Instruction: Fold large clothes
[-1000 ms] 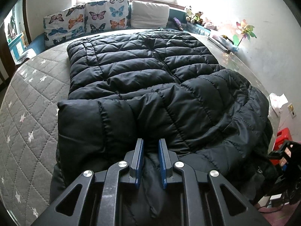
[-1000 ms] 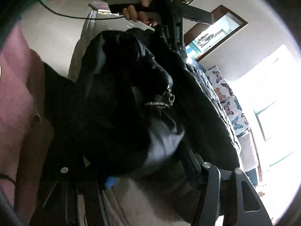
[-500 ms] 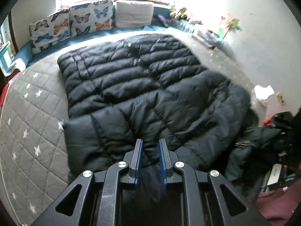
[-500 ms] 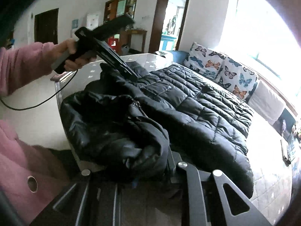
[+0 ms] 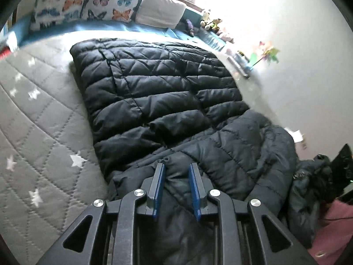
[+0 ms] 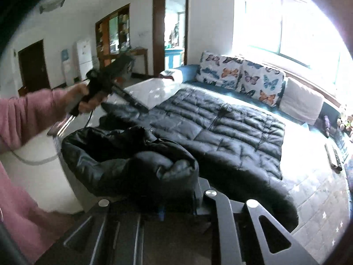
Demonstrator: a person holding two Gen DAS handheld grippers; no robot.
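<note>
Jacket [image 5: 167, 101]: black quilted puffer, spread on the grey star-print bed [image 5: 39, 119]; far end lies flat toward the butterfly cushions [image 5: 106, 2], near end bunched and lifted at the bed's edge. A second ago the left wrist view showed a thick fold lying square across the near end; now that fold is drawn back and the quilting runs slantwise.

Left gripper [image 5: 176, 170]: blue pads narrowly apart with jacket fabric between them, gripping it; the jaws have just been opening a little. In the right wrist view it [image 6: 132, 101] is seen in a hand [image 6: 86, 99] with a pink sleeve [image 6: 26, 114], holding the near corner up.

Right gripper [image 6: 176, 198]: fingers buried under a lump of jacket, nearly closed and clamped on it, having just been closing. A second ago this view was rolled sideways and dark; now it is level, with the doorway [image 6: 174, 26] and window [image 6: 293, 22] visible.
</note>
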